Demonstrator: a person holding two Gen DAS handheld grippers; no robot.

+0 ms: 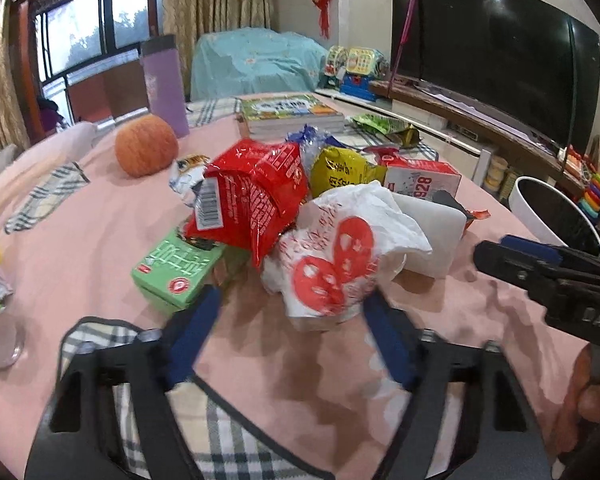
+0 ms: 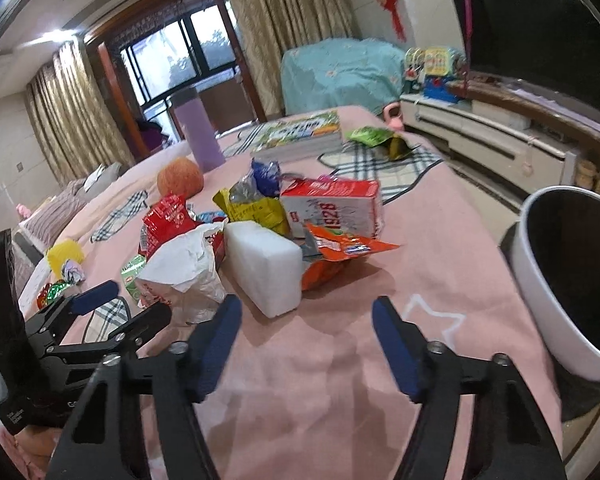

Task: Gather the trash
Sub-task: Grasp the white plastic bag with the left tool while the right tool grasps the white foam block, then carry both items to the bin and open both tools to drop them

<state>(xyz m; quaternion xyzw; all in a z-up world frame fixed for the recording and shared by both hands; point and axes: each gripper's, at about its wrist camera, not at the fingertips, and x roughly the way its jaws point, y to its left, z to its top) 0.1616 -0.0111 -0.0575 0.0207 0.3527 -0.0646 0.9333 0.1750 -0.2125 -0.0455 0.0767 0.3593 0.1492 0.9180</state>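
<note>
You are at the approach step: both tools face the heap and nothing has been lifted.

White bin [image 2: 548,280]: stands off the bed edge, to the right of the right gripper [image 2: 306,332] and slightly ahead of it. Its dark mouth shows whole only in the right wrist view; the left wrist view catches just part of the rim.

Trash pile [image 1: 300,200]: lies on the pink bedspread [image 2: 440,240], straight ahead of both tools.

White foam block [image 2: 264,264]: just ahead of the right gripper's jaws, a little to their left and apart from them. The left wrist view hides most of it behind the bag.

White bag with red print [image 1: 332,264]: its lower end sits between the blue pads of the left gripper [image 1: 294,320], which stand about half apart; whether they press on it you cannot tell from either view.

Green carton [image 1: 176,276]: just left of the left gripper's left pad; the right wrist view shows only a sliver.

The right gripper's jaws stand about half apart with only bedspread between them. Next, judged from this: settle each tool onto its nearest piece, close, and carry it rightward to the bin.
</note>
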